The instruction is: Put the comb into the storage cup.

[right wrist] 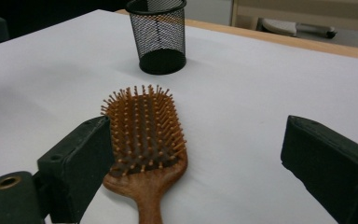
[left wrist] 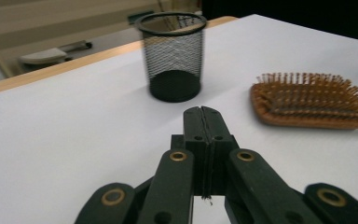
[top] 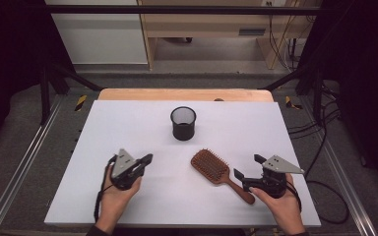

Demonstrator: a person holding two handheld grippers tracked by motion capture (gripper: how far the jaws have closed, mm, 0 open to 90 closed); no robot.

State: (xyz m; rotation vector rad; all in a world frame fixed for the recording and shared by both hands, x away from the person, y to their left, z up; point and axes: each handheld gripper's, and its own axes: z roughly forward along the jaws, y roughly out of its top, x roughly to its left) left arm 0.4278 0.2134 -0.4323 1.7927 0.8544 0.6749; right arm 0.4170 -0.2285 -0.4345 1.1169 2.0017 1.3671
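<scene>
We see a wooden hairbrush (top: 215, 170) lying bristles-up on the white table (top: 128, 118), its handle pointing toward the person's right hand. The right gripper (top: 246, 166) sits just beside that handle with its jaws spread wide — the brush lies between them in the right gripper view, but the pads press on nothing. The left gripper (top: 147, 158) hovers well to the left of the brush, jaws pressed together and empty. A black mesh cup (top: 183, 123) stands upright farther back, near the table's middle.
</scene>
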